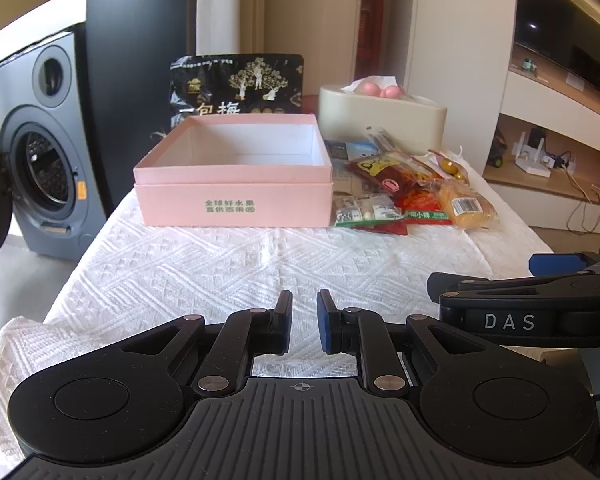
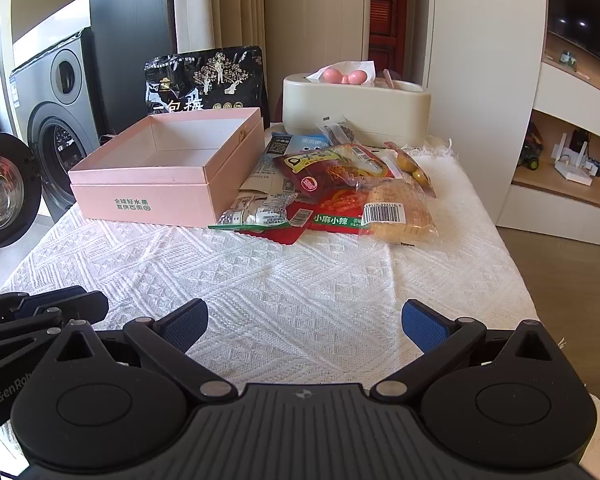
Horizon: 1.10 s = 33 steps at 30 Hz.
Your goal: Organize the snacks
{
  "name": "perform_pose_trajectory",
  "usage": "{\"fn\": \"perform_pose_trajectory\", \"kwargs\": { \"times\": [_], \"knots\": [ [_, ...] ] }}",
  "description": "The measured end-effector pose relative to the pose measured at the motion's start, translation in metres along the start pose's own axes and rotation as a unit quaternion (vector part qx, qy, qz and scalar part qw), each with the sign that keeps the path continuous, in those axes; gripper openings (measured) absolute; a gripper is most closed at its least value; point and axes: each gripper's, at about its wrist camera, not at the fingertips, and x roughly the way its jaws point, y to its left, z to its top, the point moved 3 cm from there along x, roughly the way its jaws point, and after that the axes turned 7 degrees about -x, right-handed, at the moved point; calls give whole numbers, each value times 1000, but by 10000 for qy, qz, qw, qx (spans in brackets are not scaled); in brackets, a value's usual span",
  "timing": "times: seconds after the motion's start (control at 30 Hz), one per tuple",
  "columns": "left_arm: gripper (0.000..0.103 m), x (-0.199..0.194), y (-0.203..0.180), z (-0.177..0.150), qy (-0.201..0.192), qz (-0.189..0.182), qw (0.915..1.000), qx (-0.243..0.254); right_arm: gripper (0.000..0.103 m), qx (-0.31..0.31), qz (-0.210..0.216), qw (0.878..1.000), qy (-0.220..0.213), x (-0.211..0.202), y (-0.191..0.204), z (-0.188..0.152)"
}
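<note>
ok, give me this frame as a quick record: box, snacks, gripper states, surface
box: pink box, lid off, nothing inside, left half of table
snacks: pile of snack packets right of the box, touching its side
black bag: black snack bag upright behind box
left gripper: narrow gap, holding nothing
right gripper: wide open, holding nothing
surface: white textured cloth

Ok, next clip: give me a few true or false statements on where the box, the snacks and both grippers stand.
1. The pink box is open and holds no snacks. True.
2. The snack packets lie inside the box. False: they are piled on the cloth beside it.
3. The right gripper is open and holds nothing. True.
4. The left gripper grips a packet. False: its fingers are nearly together with nothing between them.
5. The black bag stands behind the box. True.
</note>
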Motion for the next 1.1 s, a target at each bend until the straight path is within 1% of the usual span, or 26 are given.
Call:
{"fn": "perform_pose_trajectory", "kwargs": {
  "times": [0.83,0.97,1.1],
  "knots": [
    [18,4,2,-3,36,18,10000,-12,103,27,33,10000,24,2,0,-2],
    [18,6,4,-6,89,40,9999,-39,103,30,35,10000,18,2,-1,-2],
    [18,10,5,-6,179,79,9998,-63,103,48,79,9999,-76,3,-3,-2]
  ]
}}
